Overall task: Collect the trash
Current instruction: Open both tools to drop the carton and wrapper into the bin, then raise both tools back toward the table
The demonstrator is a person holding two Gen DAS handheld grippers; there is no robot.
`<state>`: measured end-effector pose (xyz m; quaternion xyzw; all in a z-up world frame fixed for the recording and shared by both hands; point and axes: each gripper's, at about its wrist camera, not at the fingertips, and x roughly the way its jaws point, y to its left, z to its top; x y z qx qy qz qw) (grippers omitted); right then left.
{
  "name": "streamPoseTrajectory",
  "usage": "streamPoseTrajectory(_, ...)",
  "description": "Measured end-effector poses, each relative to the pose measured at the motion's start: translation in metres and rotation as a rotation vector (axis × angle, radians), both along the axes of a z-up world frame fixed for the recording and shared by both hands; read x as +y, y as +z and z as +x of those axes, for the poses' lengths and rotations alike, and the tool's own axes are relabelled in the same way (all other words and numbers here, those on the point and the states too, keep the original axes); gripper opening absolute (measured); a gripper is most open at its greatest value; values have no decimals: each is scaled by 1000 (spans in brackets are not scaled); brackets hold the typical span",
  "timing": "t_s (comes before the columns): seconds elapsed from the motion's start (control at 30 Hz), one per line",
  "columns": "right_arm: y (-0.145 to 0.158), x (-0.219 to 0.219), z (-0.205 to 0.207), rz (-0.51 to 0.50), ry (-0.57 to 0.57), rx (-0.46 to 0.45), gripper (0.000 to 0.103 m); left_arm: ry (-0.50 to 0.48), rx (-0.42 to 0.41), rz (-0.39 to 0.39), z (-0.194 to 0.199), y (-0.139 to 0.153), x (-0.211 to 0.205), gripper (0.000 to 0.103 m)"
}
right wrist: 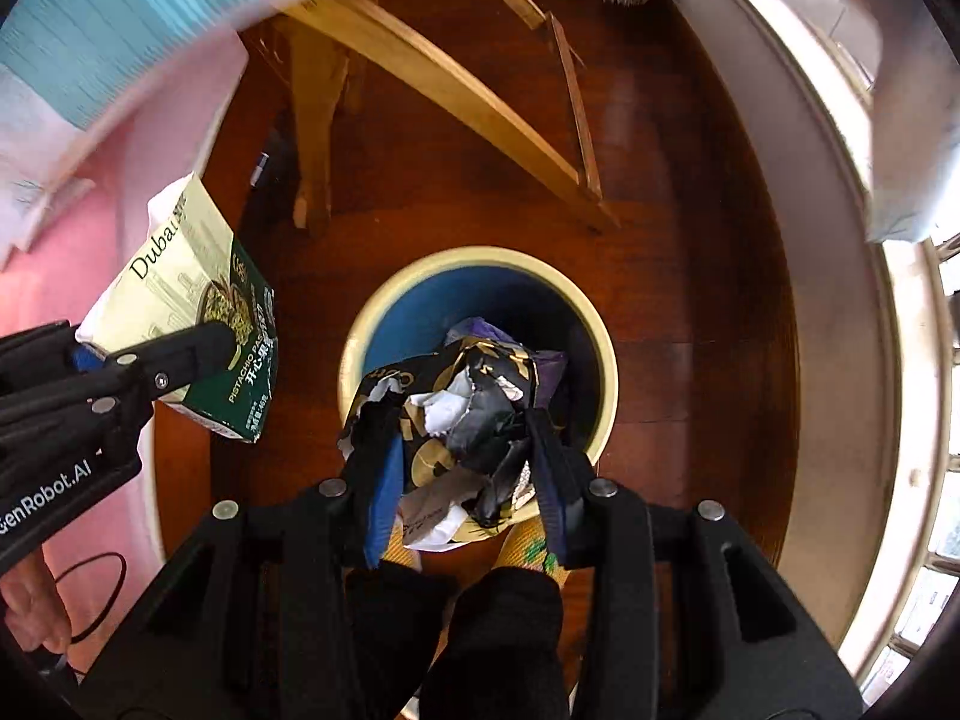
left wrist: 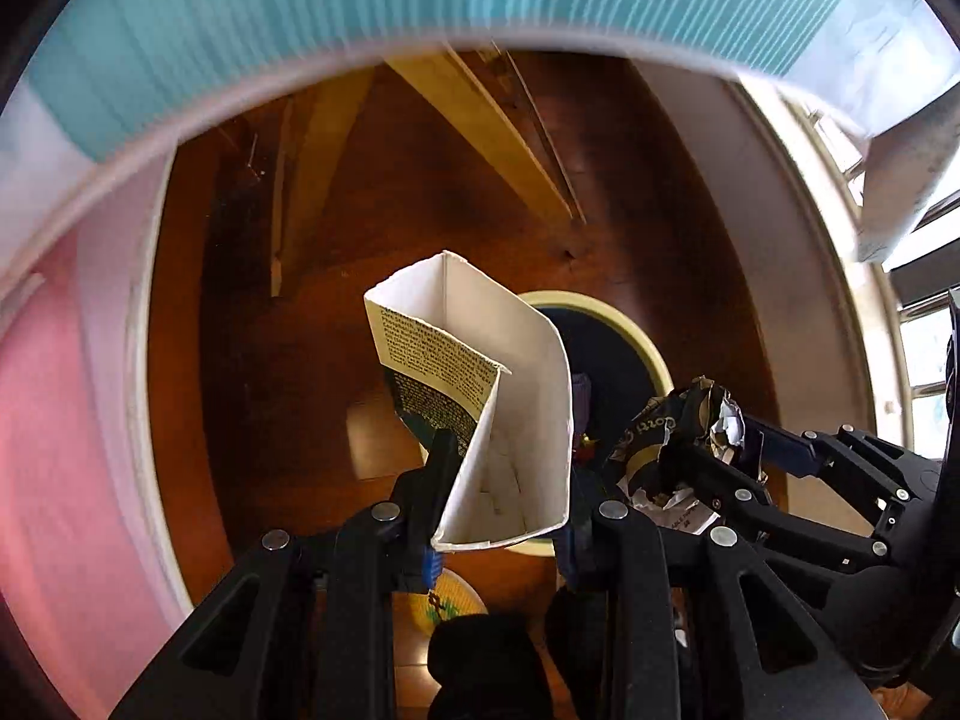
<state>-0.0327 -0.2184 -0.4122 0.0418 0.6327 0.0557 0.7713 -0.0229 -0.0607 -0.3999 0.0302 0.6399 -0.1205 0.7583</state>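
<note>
My left gripper (left wrist: 501,468) is shut on an empty green and cream pistachio carton (left wrist: 510,396), open end up, held above the floor. It also shows at the left of the right wrist view (right wrist: 198,312). My right gripper (right wrist: 462,438) is shut on a crumpled black and gold wrapper (right wrist: 474,414), held just above a round bin (right wrist: 372,324) with a cream rim and blue inside. A purple wrapper (right wrist: 549,369) lies in the bin. In the left wrist view the right gripper (left wrist: 708,450) and the wrapper (left wrist: 678,420) are to the right, over the bin (left wrist: 651,354).
The bin stands on a dark wooden floor (right wrist: 690,276). A wooden chair frame (right wrist: 432,84) stands beyond it. A pink and teal bed cover (right wrist: 78,60) is at the left, a white wall base (right wrist: 852,300) at the right. My feet (right wrist: 522,552) are near the bin.
</note>
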Motion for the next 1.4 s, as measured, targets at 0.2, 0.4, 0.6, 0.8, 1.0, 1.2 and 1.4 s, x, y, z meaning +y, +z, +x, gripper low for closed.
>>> streamPoseTrajectory(0.2, -58, -10, 7, -4, -14, 11, 36, -32, 22, 14, 6, -67, -16, 28)
streamPoseTrajectory(0.4, -91, -22, 9, 24, -25, 32, 38, -57, 20, 42, 5, -102, -27, 44)
streamPoseTrajectory(0.6, -107, -22, 6, 43, -41, 33, 62, -48, 40, 46, 7, -116, -14, 87)
streamPoseTrajectory(0.8, -109, -18, 7, 33, -55, 15, 67, -28, 26, 42, 4, -105, -6, 87)
streamPoseTrajectory(1.0, -96, -19, 11, 27, -79, -1, 69, -13, 4, 46, 0, -83, -1, 87)
streamPoseTrajectory(1.2, -68, -22, 13, 9, -113, -5, 73, 23, -22, 49, -3, -51, 5, 87)
streamPoseTrajectory(1.4, -26, -20, 16, 18, -137, -25, 76, 60, -19, 38, -5, -8, 13, 86)
